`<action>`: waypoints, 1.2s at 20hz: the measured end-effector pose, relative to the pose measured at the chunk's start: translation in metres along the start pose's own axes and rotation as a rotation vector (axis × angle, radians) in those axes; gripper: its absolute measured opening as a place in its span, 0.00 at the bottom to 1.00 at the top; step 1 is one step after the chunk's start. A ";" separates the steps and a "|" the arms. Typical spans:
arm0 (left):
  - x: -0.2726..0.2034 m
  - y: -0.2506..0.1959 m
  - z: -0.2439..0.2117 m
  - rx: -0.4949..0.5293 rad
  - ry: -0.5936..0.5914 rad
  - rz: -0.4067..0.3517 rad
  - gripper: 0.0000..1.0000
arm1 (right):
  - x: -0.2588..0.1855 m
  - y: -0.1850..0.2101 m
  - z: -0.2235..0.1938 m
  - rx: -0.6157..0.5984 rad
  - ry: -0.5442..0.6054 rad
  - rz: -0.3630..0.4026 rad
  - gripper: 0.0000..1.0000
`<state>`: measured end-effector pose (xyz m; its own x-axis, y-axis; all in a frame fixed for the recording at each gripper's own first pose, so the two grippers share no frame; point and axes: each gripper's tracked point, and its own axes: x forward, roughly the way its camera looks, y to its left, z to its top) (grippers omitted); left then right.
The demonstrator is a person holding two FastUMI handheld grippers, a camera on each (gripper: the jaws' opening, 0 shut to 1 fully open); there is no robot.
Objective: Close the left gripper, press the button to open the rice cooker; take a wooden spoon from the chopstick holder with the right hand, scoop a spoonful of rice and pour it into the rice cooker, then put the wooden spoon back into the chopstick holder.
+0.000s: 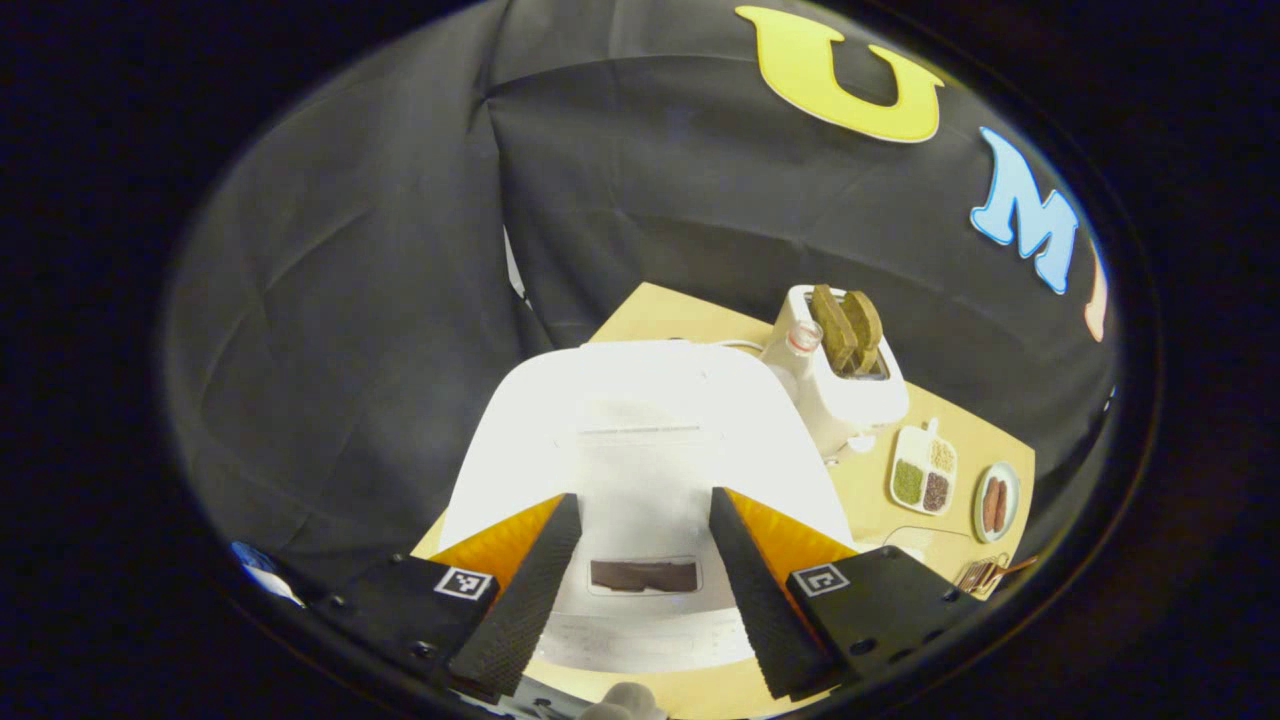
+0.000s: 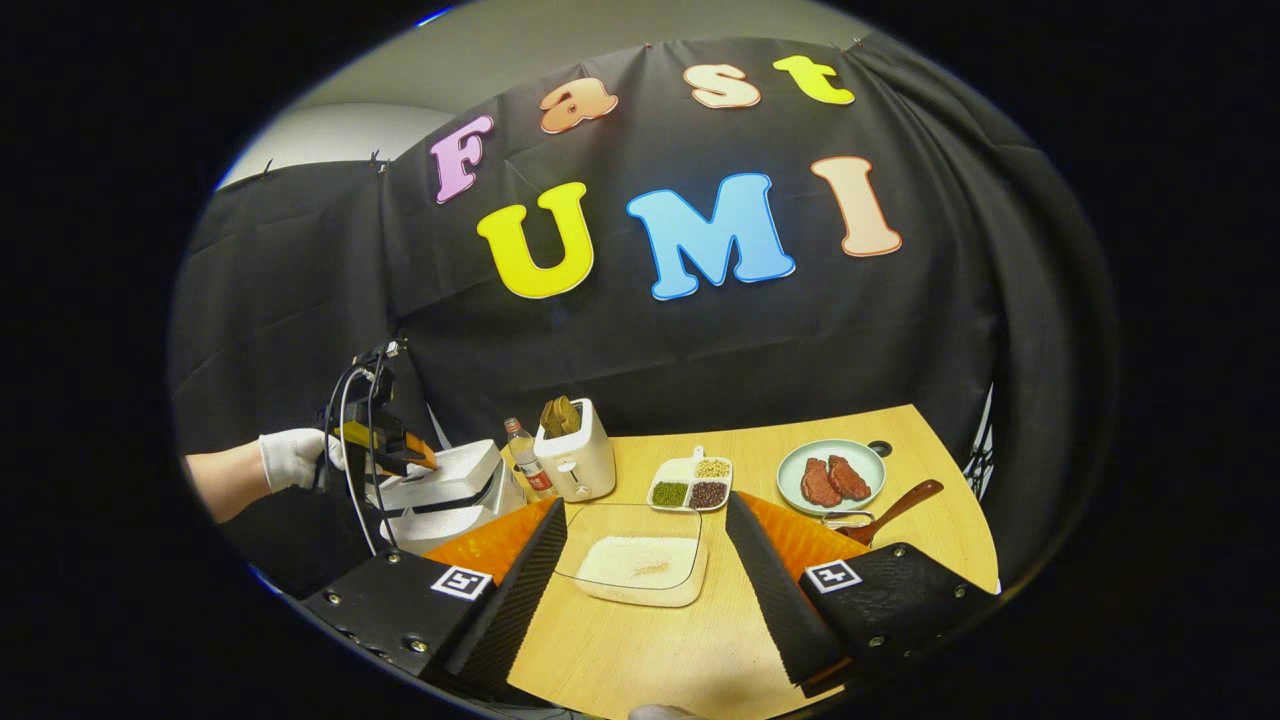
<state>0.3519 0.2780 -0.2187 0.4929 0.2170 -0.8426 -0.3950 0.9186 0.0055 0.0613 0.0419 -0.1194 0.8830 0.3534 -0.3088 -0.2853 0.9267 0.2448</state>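
Wooden table (image 2: 900, 440) carries the white rice cooker (image 1: 640, 440), lid down, at its left end, where the left gripper (image 1: 640, 590) hangs over the lid with fingers apart. The right gripper (image 2: 645, 590), fingers also apart and empty, hovers above the glass dish of rice (image 2: 640, 565). A wooden spoon (image 2: 890, 510) lies beside the plate of meat (image 2: 830, 475).

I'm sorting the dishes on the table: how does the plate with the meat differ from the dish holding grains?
The plate is round, pale green and undivided, with two reddish-brown meat pieces. The dish is white, squarish and split into compartments, holding green, dark and yellowish grains. The plate sits farther right, nearer the table's edge. Both rest flat on the wooden table.
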 end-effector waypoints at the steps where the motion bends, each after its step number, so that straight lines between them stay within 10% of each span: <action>1: 0.002 0.002 -0.002 -0.002 0.001 0.001 0.92 | 0.000 -0.001 0.000 0.005 0.000 -0.001 0.98; 24: 0.005 -0.013 -0.055 0.074 0.043 -0.055 0.91 | -0.009 -0.017 0.021 0.041 -0.025 -0.004 0.98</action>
<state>0.3167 0.2489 -0.2529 0.4778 0.1527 -0.8651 -0.3095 0.9509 -0.0031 0.0663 0.0207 -0.1010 0.8933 0.3461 -0.2867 -0.2669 0.9218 0.2813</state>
